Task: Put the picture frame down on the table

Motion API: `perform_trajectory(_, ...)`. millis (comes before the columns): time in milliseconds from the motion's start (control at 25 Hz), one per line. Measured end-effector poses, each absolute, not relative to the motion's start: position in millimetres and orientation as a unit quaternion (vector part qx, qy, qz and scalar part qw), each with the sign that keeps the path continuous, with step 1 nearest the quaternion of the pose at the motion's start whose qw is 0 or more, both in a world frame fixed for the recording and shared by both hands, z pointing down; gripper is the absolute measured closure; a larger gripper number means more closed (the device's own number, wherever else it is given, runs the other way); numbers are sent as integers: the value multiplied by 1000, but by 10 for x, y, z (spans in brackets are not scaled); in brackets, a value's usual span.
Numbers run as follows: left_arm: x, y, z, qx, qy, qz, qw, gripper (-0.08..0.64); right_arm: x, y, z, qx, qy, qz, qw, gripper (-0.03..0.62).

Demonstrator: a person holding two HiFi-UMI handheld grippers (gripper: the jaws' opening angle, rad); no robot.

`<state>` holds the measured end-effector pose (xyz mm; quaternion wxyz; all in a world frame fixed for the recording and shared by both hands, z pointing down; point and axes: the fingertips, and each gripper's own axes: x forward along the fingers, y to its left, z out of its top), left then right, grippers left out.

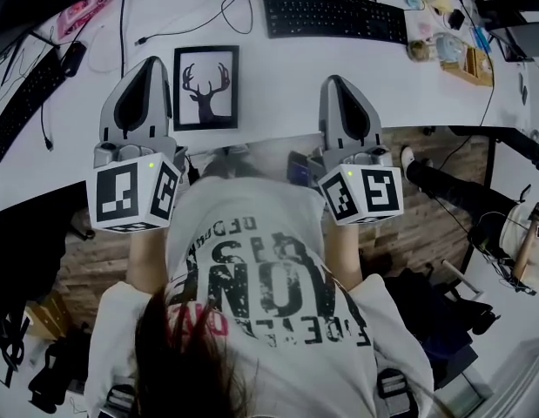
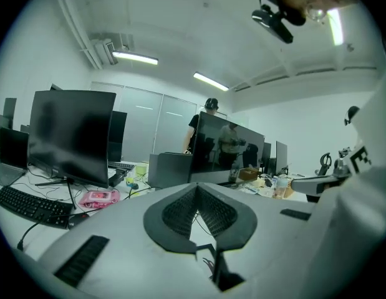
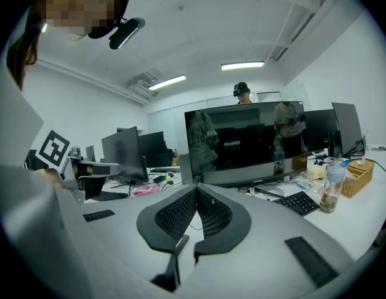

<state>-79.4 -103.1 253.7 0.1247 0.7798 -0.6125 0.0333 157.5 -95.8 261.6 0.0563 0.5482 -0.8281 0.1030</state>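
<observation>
Already laid flat: black-framed deer-silhouette picture (image 1: pixel 205 87), near white surface's (image 1: pixel 278 81) front edge (task apparently complete); left gripper (image 1: pixel 151 63), right gripper (image 1: pixel 336 82) both closed, empty.

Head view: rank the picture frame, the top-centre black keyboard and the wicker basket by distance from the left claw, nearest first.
1. Picture frame, just right of the left claw.
2. Black keyboard, top centre.
3. Wicker basket, far right.
</observation>
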Motion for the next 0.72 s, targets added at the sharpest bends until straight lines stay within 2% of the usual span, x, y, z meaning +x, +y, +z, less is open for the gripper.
perform_trajectory(720,-659,-749,2316,793,-595,6,130,558,1092,-890,2405,494,-862,103,42,592)
